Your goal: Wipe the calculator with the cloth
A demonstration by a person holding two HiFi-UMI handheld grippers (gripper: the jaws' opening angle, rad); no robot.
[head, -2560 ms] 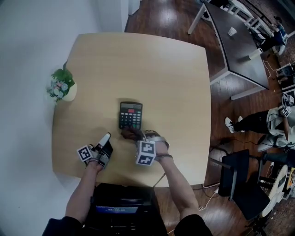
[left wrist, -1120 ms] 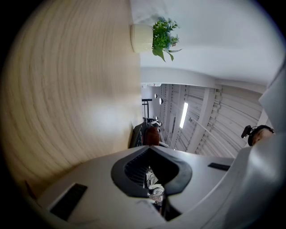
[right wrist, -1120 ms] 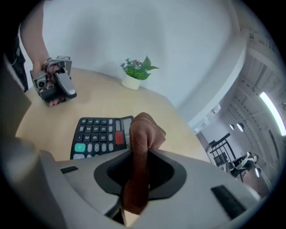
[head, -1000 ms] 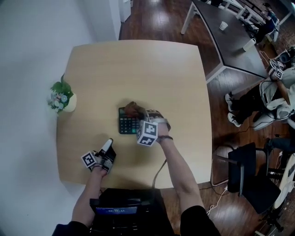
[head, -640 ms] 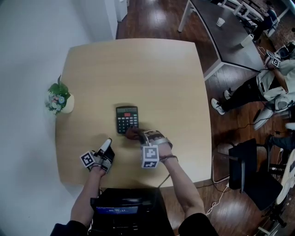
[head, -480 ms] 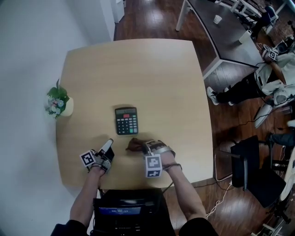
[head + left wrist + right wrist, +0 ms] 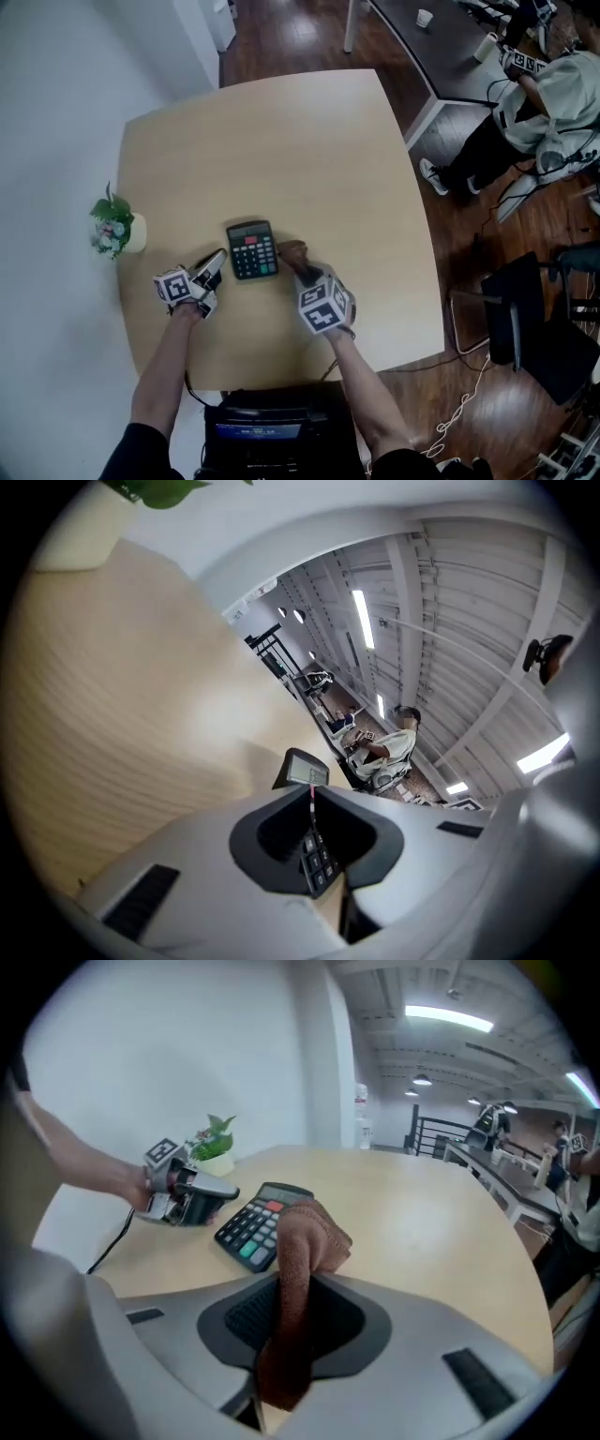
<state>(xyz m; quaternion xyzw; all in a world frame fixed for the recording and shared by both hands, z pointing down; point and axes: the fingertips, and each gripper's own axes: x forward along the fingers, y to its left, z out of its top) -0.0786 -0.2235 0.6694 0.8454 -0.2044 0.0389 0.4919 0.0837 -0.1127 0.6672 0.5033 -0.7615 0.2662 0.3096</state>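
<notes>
Right gripper view shows the right gripper (image 7: 279, 1363) clamped on a fold of brown cloth (image 7: 307, 1237). The bunched end is off the calculator (image 7: 255, 1219), just beside its right edge. In the head view the calculator (image 7: 252, 250) lies on the wooden table (image 7: 356, 169) at nine o'clock of the cloth (image 7: 292, 251). The left gripper (image 7: 214, 265) sits at the calculator's eight o'clock, jaws drawn together on nothing, tip just beside the casing. The likely risk is that a sideways swipe shoves the light calculator across the smooth tabletop, since nothing pins it down. Heavy pressure might also tug the cloth from its pinch.
</notes>
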